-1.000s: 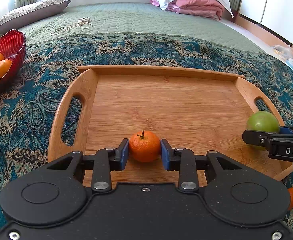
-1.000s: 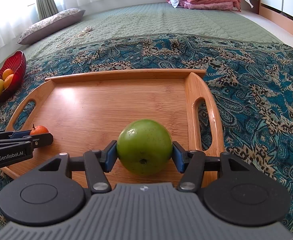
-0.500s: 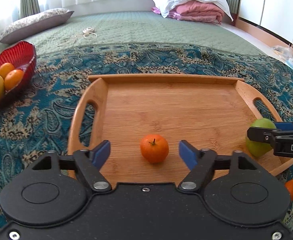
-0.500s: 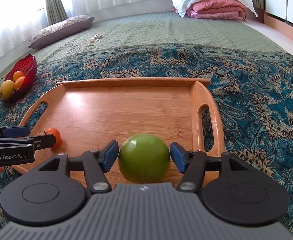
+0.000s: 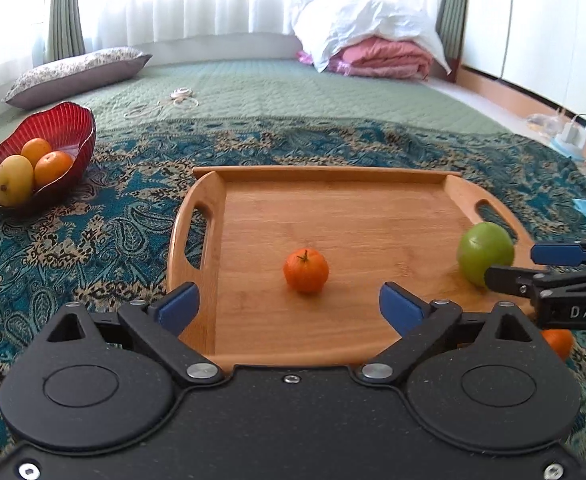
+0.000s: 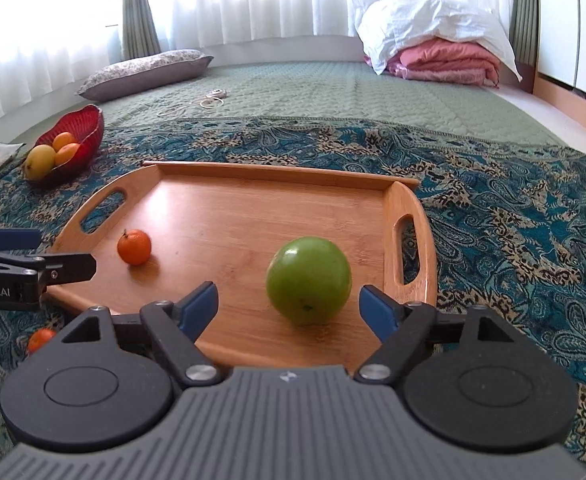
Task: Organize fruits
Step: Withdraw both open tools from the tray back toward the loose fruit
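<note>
A small orange tangerine [image 5: 306, 270] [image 6: 134, 246] rests free on the wooden tray [image 5: 333, 216] [image 6: 253, 208], left of a green apple [image 6: 309, 286] [image 5: 485, 254] near the tray's right handle. My left gripper [image 5: 289, 306] hangs just short of the tangerine, jaws opening wide, pads clear of the fruit. My right gripper [image 6: 289, 306] sits just before the apple, jaws opening, blue pads apart from its sides. Each gripper shows in the other's view: the right gripper [image 5: 533, 268] beside the apple, the left gripper [image 6: 41, 254] by the tangerine.
A red bowl [image 5: 67, 132] [image 6: 89, 128] with a mango and two oranges stands far left on the patterned blanket. Another tangerine [image 5: 559, 342] [image 6: 40, 339] lies on the blanket by the tray's near edge. Pillow, folded bedding and a cable lie further back.
Both grippers let go and drew back: the left released the tangerine, the right released the apple. Both fruits stayed on the tray and the jaws spread wide.
</note>
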`<act>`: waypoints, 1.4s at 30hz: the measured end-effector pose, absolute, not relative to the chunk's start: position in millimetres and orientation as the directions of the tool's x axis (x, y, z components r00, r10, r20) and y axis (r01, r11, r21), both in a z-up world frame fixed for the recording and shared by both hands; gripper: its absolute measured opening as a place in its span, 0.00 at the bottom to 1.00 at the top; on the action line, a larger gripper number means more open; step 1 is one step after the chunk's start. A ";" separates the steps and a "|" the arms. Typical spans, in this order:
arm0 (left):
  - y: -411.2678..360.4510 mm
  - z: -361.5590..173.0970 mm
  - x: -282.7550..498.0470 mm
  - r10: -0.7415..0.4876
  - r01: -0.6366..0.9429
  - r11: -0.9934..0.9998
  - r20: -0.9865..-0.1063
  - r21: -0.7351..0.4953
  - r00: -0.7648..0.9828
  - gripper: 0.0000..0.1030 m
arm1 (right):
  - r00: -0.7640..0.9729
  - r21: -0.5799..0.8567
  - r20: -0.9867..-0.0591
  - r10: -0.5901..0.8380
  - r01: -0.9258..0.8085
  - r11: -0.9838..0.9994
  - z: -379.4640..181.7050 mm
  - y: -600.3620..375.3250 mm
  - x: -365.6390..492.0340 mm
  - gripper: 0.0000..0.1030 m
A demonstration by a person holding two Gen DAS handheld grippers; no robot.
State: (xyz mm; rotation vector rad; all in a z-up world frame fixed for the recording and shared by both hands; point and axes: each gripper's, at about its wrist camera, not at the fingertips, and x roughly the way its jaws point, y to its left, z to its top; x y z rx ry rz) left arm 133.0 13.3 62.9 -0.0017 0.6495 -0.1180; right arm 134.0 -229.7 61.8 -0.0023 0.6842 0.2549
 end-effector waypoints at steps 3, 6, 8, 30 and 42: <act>14.3 62.6 116.7 -0.123 0.116 0.992 -0.577 -0.050 0.807 1.00 | 0.761 0.076 -0.601 0.246 -0.252 0.965 61.6 -226.4 117.8 0.87; 14.7 62.8 102.5 -0.136 0.127 0.990 -0.556 -0.055 0.820 1.00 | 0.770 0.077 -0.583 0.261 -0.268 0.960 61.8 -222.3 104.5 0.87; 14.8 62.4 93.9 -0.139 0.132 0.990 -0.544 -0.052 0.828 1.00 | 0.776 0.077 -0.568 0.275 -0.283 0.956 62.1 -220.5 95.4 0.87; -1.4 37.3 38.9 -0.140 0.181 0.983 -0.525 0.027 0.840 1.00 | 0.825 -0.037 -0.488 0.285 -0.346 0.938 45.5 -200.5 26.5 0.88; -8.3 38.2 33.0 -0.170 0.210 0.978 -0.512 0.019 0.842 0.51 | 0.848 -0.114 -0.459 0.264 -0.351 0.929 36.5 -185.5 12.6 0.88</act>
